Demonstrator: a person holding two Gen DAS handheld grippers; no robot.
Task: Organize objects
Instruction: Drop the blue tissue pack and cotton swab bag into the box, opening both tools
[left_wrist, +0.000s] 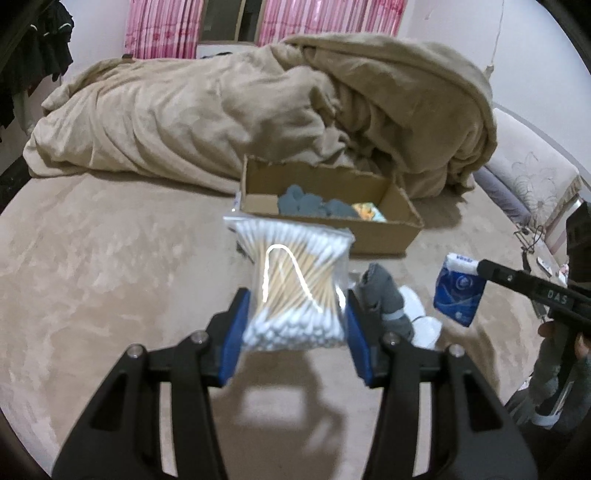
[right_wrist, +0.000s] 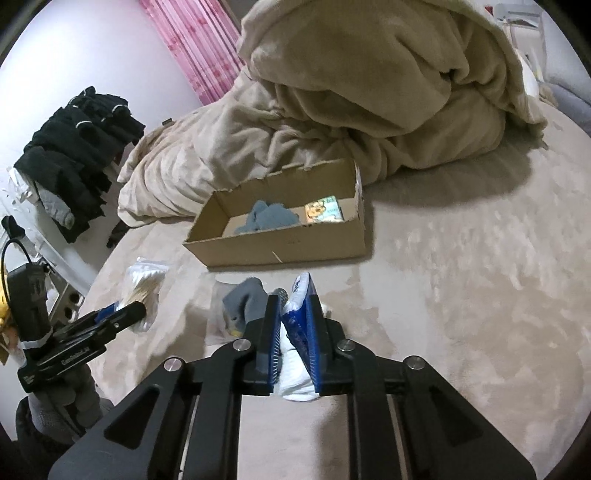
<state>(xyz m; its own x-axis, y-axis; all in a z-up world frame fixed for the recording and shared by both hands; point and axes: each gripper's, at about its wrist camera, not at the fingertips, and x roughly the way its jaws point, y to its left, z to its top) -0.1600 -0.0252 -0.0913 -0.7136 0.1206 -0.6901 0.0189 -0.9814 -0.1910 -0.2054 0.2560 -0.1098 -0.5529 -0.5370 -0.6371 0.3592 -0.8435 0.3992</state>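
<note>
My left gripper (left_wrist: 295, 306) is shut on a clear bag of cotton swabs (left_wrist: 291, 284) and holds it above the bed, short of the open cardboard box (left_wrist: 384, 236). The box holds a blue-grey cloth (left_wrist: 310, 205) and a small colourful packet (left_wrist: 369, 213). My right gripper (right_wrist: 293, 306) is shut on a blue tissue pack (right_wrist: 301, 310), which also shows in the left wrist view (left_wrist: 458, 290). A grey sock (left_wrist: 384, 295) and a white sock (left_wrist: 424, 325) lie on the bed between the grippers. The box also shows in the right wrist view (right_wrist: 280, 247).
A crumpled beige blanket (left_wrist: 258, 107) is heaped behind the box. The beige bed cover (left_wrist: 92, 258) spreads left and front. Dark clothes (right_wrist: 74, 166) are piled on a surface left of the bed. A pale headboard (left_wrist: 535, 173) stands at the right.
</note>
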